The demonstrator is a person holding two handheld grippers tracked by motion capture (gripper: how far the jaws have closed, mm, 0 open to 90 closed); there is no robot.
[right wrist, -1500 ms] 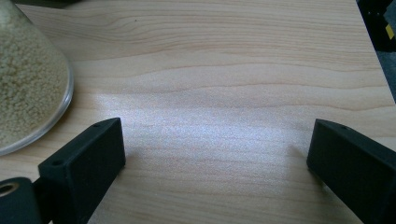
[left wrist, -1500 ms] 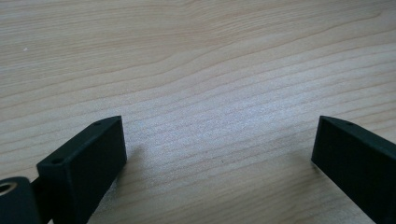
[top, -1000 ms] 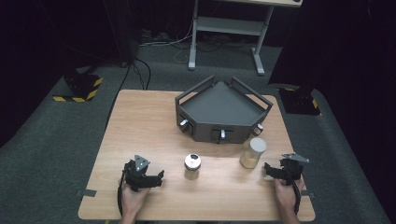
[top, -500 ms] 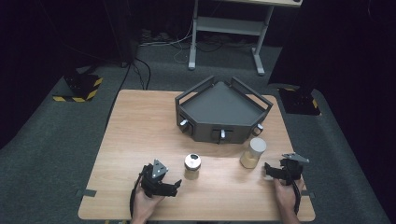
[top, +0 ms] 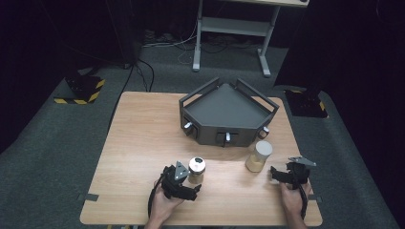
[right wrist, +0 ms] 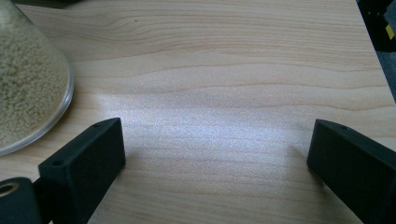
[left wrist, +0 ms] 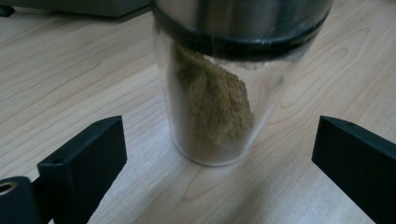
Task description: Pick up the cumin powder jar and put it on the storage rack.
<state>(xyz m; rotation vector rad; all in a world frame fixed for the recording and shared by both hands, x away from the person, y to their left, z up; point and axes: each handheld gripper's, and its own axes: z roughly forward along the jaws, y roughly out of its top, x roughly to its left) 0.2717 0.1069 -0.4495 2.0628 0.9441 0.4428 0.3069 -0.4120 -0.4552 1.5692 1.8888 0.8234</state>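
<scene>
Your left tongs [top: 193,183], spread wide, frame the spice jar [left wrist: 219,93] standing just ahead between the jaws, probably lined up for a grip, while your right tongs [top: 276,173], also spread, wait beside the grain jar [right wrist: 28,79].

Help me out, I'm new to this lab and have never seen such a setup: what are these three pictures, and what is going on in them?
A person sits at a wooden table and holds a hand-held two-jaw gripper in each hand; there is no robot arm. The high view looks down from above. The other two come from cameras riding on each gripper.

The left gripper has its jaws open on either side of a small metal-lidded jar of brownish powder, not yet gripping it. The right gripper is open beside a taller jar of pale grains, holding nothing. Behind them stands a dark angular tray.
</scene>
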